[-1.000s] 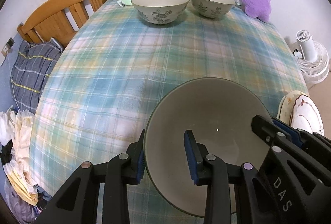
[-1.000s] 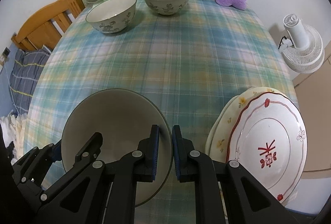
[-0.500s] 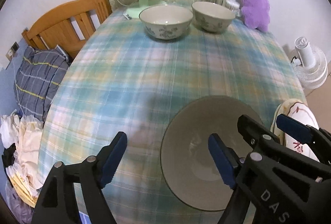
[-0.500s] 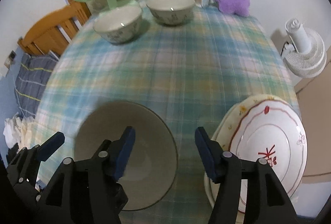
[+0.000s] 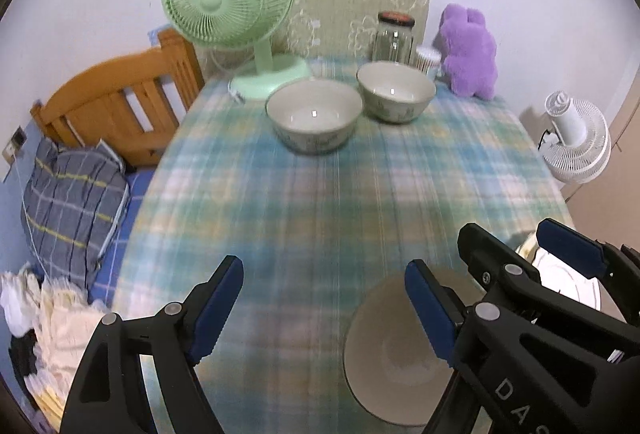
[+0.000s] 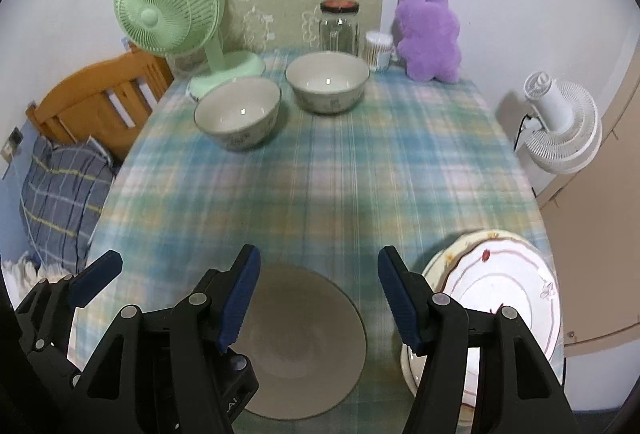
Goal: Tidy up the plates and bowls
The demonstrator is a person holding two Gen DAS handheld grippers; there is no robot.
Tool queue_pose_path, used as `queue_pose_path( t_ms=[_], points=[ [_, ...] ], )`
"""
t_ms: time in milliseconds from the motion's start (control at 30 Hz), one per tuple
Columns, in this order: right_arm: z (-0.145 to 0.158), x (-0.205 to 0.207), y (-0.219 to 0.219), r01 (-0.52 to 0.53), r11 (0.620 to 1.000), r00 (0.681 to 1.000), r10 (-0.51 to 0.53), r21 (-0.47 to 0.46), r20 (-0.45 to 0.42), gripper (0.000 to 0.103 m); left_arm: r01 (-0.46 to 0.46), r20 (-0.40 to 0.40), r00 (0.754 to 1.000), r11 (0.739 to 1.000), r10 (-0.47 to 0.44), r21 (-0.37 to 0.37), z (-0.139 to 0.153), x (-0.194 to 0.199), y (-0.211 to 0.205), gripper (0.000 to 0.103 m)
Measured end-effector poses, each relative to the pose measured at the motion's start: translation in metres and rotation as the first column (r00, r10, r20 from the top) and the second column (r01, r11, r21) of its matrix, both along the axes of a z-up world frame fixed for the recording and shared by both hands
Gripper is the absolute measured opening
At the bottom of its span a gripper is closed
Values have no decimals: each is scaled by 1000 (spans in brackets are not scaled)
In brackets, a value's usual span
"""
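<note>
A plain grey bowl [image 6: 308, 346] sits on the plaid tablecloth at the near edge; it also shows in the left wrist view [image 5: 392, 354]. My left gripper [image 5: 324, 298] is open and empty, raised above and left of it. My right gripper [image 6: 318, 290] is open and empty, above the bowl's far rim. Two floral bowls stand side by side at the far end, the left one [image 6: 238, 117] and the right one [image 6: 327, 81]. A stack of plates [image 6: 500, 310] with a red-patterned one on top lies at the near right, partly over the table edge.
At the far end stand a green desk fan [image 6: 172, 21], a glass jar [image 6: 339, 25], a cotton swab tub [image 6: 378, 49] and a purple plush toy [image 6: 430, 33]. A wooden bed frame [image 5: 116, 101] with bedding is left of the table. A white floor fan [image 6: 560, 121] is on the right.
Both grippers let go of the grey bowl's rim, opened wide and pulled up and back. The bowl stays on the cloth at the near edge.
</note>
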State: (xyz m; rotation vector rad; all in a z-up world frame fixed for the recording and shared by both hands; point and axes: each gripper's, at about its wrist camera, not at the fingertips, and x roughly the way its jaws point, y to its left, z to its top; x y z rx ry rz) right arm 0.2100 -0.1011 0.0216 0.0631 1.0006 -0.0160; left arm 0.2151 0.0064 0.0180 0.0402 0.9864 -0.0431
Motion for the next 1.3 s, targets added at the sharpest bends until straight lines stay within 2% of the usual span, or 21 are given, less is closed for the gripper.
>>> queue_pose_path(
  t_ms=[167, 367, 800, 967, 1167, 1300],
  points=[
    [12, 14, 4, -4, 1000, 1000, 4, -2, 23, 67, -12, 16, 1000, 1000, 12, -10, 11, 14, 4, 85],
    [21, 45, -1, -26, 1000, 998, 27, -4, 49, 74, -46, 35, 998, 999, 46, -6, 17, 44, 3, 91],
    [12, 138, -14, -125, 992, 990, 124, 21, 61, 74, -135, 51, 990, 991, 135, 4, 10, 124, -4, 92],
    [4, 171, -9, -167, 985, 984, 164, 51, 74, 73, -164, 58, 985, 986, 163, 14, 3, 147, 4, 88],
    [-14, 203, 10, -203, 976, 978, 199, 74, 57, 65, -185, 29, 982, 982, 184, 25, -16, 176, 12, 83],
    [-31, 224, 18, -211, 973, 977, 210, 95, 25, 57, -189, 8, 982, 982, 189, 27, -34, 193, 18, 76]
  ],
)
